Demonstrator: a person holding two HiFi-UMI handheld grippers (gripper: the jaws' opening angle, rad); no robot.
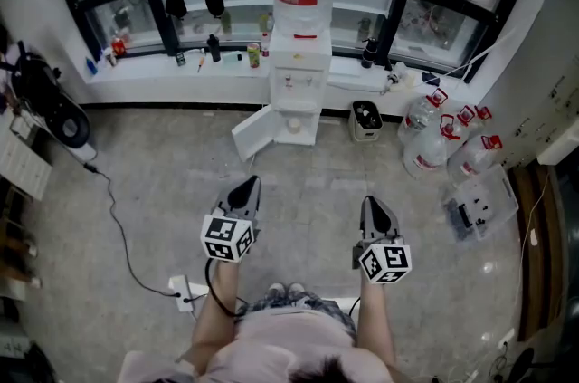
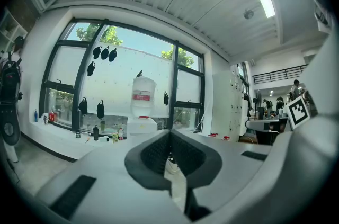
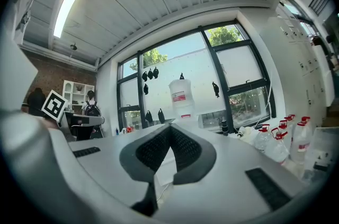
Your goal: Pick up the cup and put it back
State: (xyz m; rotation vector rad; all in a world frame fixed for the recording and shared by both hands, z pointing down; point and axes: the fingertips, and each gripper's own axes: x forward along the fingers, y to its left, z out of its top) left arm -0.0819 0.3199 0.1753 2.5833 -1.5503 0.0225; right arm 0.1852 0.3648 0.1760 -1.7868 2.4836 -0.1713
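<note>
Left tongs [image 1: 251, 183], right tongs [image 1: 372, 203], pointed, grey, closed

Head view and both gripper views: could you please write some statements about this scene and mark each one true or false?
1. The lower door of the water dispenser stands open. True.
2. The left hand-held gripper holds a cup. False: its jaws are together on nothing.
3. Water bottles stand on the floor to the right of the dispenser. True.
4. The right hand-held gripper is wide open. False: it is shut and empty.
</note>
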